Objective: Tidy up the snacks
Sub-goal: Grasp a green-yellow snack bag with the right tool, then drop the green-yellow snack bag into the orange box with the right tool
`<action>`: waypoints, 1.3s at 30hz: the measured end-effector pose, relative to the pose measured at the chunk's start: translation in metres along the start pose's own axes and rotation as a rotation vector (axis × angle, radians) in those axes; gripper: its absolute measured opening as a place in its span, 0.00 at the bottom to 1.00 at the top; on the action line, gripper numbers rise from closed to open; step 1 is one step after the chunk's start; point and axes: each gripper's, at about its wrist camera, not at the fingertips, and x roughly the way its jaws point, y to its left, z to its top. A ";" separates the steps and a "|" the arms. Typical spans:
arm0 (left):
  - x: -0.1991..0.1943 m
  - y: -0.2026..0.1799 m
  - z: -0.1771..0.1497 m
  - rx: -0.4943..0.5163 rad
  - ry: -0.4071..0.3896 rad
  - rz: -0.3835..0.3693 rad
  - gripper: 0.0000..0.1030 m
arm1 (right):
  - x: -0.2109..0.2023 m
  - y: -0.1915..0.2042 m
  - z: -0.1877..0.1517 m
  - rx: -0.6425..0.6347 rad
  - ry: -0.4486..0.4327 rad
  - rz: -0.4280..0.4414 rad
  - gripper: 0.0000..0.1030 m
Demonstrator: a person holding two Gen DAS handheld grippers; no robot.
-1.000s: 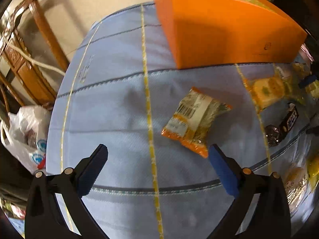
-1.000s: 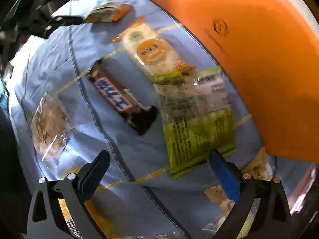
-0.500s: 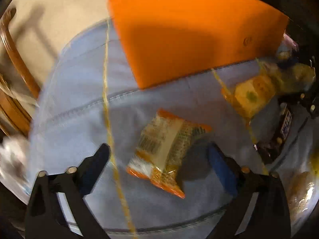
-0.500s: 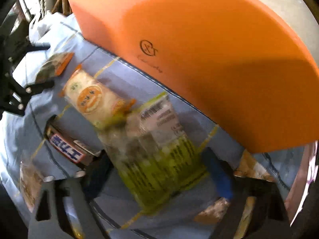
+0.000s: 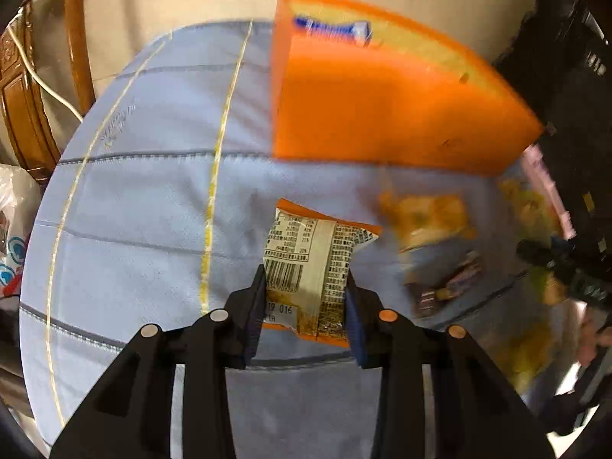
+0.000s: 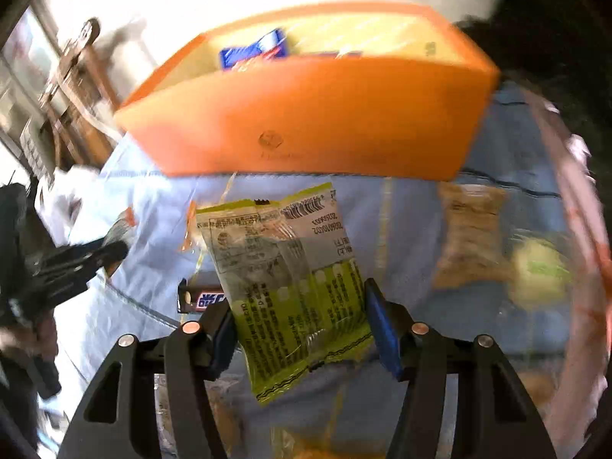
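Pinching an orange-edged foil snack packet with a barcode between its blue pads, the left gripper holds it above the pale blue quilted tablecloth; the right gripper clamps a lime-green plastic snack bag by its sides; beyond both stands the open orange cardboard box, a blue wrapper inside; a dark chocolate bar and other blurred packets lie on the cloth nearby.

Glossy plastic snack wrappers lie on a matt, woven blue cloth beside a smooth, matt orange box.
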 end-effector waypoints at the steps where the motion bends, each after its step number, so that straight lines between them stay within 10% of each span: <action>1: -0.009 -0.004 0.003 0.013 -0.015 -0.003 0.34 | -0.014 -0.003 0.003 0.025 -0.020 0.003 0.59; 10: -0.070 -0.054 0.097 0.081 -0.188 0.033 0.35 | -0.077 -0.023 0.053 0.212 -0.169 -0.071 0.59; 18: -0.046 -0.063 0.183 0.087 -0.170 0.161 0.35 | -0.062 -0.034 0.144 0.212 -0.211 -0.102 0.59; 31: -0.018 -0.078 0.220 0.111 -0.150 0.163 0.35 | -0.031 -0.016 0.189 0.154 -0.207 -0.089 0.62; 32: -0.017 -0.077 0.220 0.111 -0.154 0.154 0.53 | -0.028 -0.013 0.190 0.126 -0.208 -0.081 0.67; 33: -0.018 -0.077 0.218 0.119 -0.162 0.156 0.94 | -0.026 -0.010 0.189 0.098 -0.200 -0.096 0.89; 39: -0.037 -0.085 0.173 0.296 -0.275 0.192 0.96 | -0.040 -0.029 0.153 0.113 -0.172 -0.123 0.97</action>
